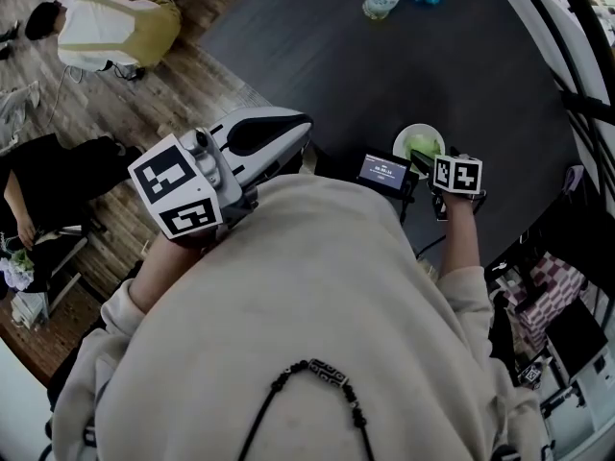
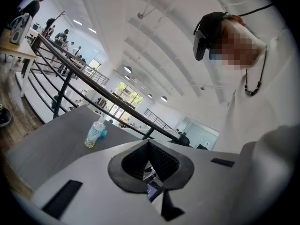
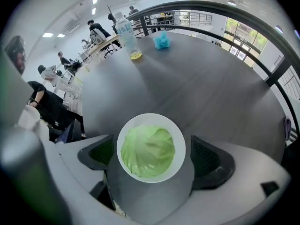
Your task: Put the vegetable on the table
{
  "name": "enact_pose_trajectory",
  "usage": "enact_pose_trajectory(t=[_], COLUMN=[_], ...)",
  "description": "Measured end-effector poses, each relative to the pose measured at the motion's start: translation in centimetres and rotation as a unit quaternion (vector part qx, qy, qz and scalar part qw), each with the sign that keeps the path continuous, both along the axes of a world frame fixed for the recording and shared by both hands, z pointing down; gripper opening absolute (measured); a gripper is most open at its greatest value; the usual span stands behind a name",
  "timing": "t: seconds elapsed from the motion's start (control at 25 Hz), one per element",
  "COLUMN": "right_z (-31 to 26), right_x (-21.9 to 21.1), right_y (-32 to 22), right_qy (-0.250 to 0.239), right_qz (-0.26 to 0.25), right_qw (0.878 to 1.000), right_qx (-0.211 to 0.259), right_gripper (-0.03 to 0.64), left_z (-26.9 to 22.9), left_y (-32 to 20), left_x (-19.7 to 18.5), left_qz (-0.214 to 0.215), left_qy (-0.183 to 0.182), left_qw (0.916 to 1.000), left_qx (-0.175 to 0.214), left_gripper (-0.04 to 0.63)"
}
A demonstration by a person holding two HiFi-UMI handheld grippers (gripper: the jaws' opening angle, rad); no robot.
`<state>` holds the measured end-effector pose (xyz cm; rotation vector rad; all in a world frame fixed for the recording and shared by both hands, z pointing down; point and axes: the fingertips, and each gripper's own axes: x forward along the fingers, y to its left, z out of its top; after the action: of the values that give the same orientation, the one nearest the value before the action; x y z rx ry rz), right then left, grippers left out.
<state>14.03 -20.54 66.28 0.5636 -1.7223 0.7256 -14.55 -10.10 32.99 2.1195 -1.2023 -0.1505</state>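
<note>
Pre-grasp stage; the vegetable is not yet lifted. My right gripper [image 3: 152,157] hangs above the near edge of the dark table [image 3: 211,78], jaws spread wide and holding nothing. Seen along those jaws, a white bowl [image 3: 151,117] sits in the gap between the two black pads [image 3: 206,161], and in the bowl lies the vegetable, a pale green cabbage head [image 3: 149,149] that fills most of it. The bowl's rim looks close to the left-hand pad and clear of the right-hand one; I cannot tell whether either pad touches it, and I judge that neither does.

My left gripper [image 2: 150,146] is raised near my chest, away from the table, angled upward. Its jaws are pressed together on nothing, and it takes no part for now.

At the far side of the table stand a plastic bottle [image 3: 126,32] and a crumpled blue object [image 3: 161,40], both well apart from the bowl.

The next move, as I judge it, calls for lowering the right gripper until the pads straddle the cabbage itself and not the rim. I would then close gently, since the leaves look soft, lift the head clear of the bowl, and set it on bare tabletop beside the bowl. The bowl may shift or tip if a pad catches its rim; the left gripper could steady it.
</note>
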Motion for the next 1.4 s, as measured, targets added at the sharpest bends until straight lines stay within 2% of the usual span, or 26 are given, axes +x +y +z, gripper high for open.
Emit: enact_pose_trajectory(t=[0.24,0.4,0.48,0.6,0.64,0.68,0.72,0.76,0.92,1.04,1.24,1.4], right_z=[-2.4,-5.3,-8.0,-13.7,-16.0,-18.2,-20.5,-22.7,-30.2,-34.2,-38.0,-38.8], right_x=[1.8,2.5,2.3,0.4,-0.2,-0.7,-1.1,-1.5,-2.3,-1.7,0.1,0.1], right_y=[-1.6,-2.5,-3.3,-3.4,-3.0,-2.6,-2.1,-1.6,0.4,1.5,2.6,3.4], right_qy=[-0.027,-0.066,-0.107,-0.214,-0.246,-0.274,-0.301,-0.330,-0.425,-0.454,-0.474,-0.470], right_qz=[0.054,0.094,0.120,0.132,0.123,0.115,0.110,0.104,0.097,0.117,0.145,0.143], right_qw=[0.998,0.992,0.985,0.966,0.959,0.951,0.943,0.933,0.887,0.860,0.829,0.824], right_qx=[0.028,0.048,0.061,0.066,0.071,0.081,0.092,0.102,0.153,0.204,0.258,0.282], right_gripper=[0.494,0.492,0.491,0.476,0.422,0.270,0.050,0.018,0.017,0.017,0.015,0.015], left_z=[-0.4,-0.9,-1.2,-1.9,-2.1,-2.4,-2.6,-2.8,-3.2,-3.6,-4.8,-5.3], left_y=[-0.8,-1.6,-2.0,-3.0,-3.4,-3.7,-4.0,-4.2,-5.0,-5.3,-5.6,-5.6], left_x=[1.5,3.2,3.9,5.3,6.0,6.7,7.5,8.2,11.1,12.9,15.3,16.4], left_qz=[0.027,0.063,0.081,0.119,0.134,0.148,0.160,0.171,0.213,0.245,0.290,0.312], left_qy=[0.005,0.006,0.007,0.010,0.012,0.015,0.017,0.019,0.027,0.029,0.027,0.024], left_qw=[0.9996,0.9976,0.9961,0.9916,0.9894,0.9870,0.9846,0.9824,0.9731,0.9644,0.9497,0.9414], left_qx=[0.013,0.027,0.034,0.050,0.056,0.062,0.068,0.072,0.084,0.095,0.115,0.126], left_gripper=[0.006,0.006,0.006,0.006,0.006,0.006,0.006,0.006,0.006,0.006,0.006,0.006])
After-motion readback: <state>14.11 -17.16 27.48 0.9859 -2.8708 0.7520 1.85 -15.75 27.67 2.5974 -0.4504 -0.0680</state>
